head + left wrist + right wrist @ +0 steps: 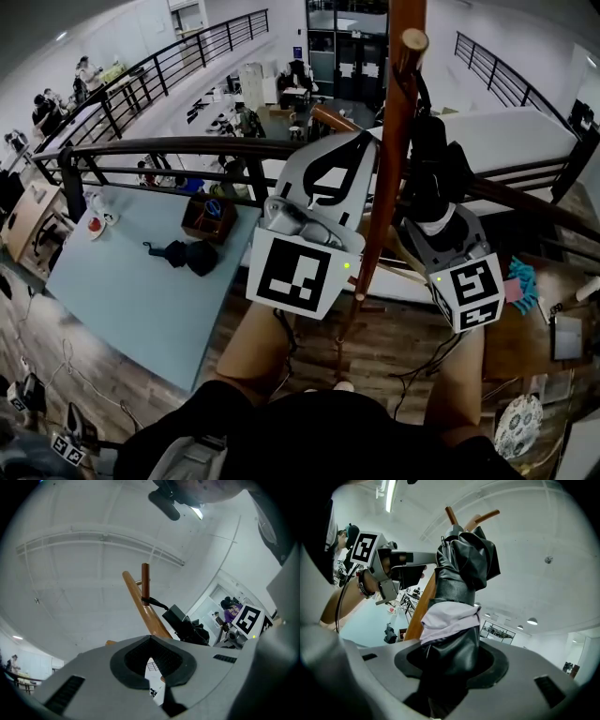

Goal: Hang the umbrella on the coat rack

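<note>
A: Big stuff first?
B: Blue table (122, 291) at lower left in the head view, dark railing (187, 145) beyond it. The wooden coat rack (394, 122) pole runs up the middle, between the two grippers.

A: Umbrella?
B: Black, folded, with a pale band round it. The umbrella (461, 569) stands upright just right of the pole, close against it. Its top is up among the rack's pegs in the right gripper view.

A: Right gripper?
B: The right gripper (452, 656) is clamped round the umbrella's lower end. Jaws are partway apart, since the bundle is thick, and the pads press on both sides.

A: Left?
B: The left gripper (150, 639) sits left of the pole, angled upward. Its jaw tips meet with nothing between them. It isn't touching the rack.

A: Small things?
B: One upright peg (145, 578) shows in the left gripper view. A thin black strap (157, 603) runs from the umbrella to the foot of that peg and looks looped there. On the table there's a brown box (208, 217) and a black lump (187, 255), can't tell what.
</note>
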A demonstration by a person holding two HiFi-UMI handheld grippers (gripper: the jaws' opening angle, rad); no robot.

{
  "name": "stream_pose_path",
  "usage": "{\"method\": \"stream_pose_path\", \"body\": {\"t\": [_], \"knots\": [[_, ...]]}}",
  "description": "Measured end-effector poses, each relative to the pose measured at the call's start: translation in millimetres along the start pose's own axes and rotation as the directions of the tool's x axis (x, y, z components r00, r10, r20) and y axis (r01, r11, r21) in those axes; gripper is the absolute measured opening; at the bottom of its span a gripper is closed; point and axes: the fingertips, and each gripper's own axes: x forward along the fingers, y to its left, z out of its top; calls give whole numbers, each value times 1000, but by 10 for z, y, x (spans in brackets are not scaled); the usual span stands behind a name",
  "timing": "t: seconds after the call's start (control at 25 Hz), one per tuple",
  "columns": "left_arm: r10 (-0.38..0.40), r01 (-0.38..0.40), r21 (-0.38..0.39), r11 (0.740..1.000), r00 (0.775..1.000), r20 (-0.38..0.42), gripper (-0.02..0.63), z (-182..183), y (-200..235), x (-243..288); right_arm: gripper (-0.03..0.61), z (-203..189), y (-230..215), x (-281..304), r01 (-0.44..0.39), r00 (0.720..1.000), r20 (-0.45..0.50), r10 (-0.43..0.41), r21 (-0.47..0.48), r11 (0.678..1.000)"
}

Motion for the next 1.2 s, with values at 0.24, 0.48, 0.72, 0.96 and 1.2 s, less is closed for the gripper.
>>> {"method": "stream_pose_path", "body": {"t": [0.24,0.48,0.72,0.96,1.2], "knots": [[-12,12,-11,1000,999,-33,12,-184,-47,-67,222,-47,97,25,-35,999,-6,35,37,999],[-27,25,-29,999,997,-72,12,-363,-116,-124,222,-64,192,45,-79,997,15,78,104,991],[-50,46,-39,998,993,-107,12,-567,-196,-174,222,-90,221,62,-95,995,15,94,145,985],[-74,69,-43,997,990,-122,12,-663,-327,-198,227,-80,226,28,-104,995,24,101,180,978],[-92,89,-26,996,987,-129,12,-761,-436,-205,233,-69,272,-15,-112,994,10,112,184,976]]}}
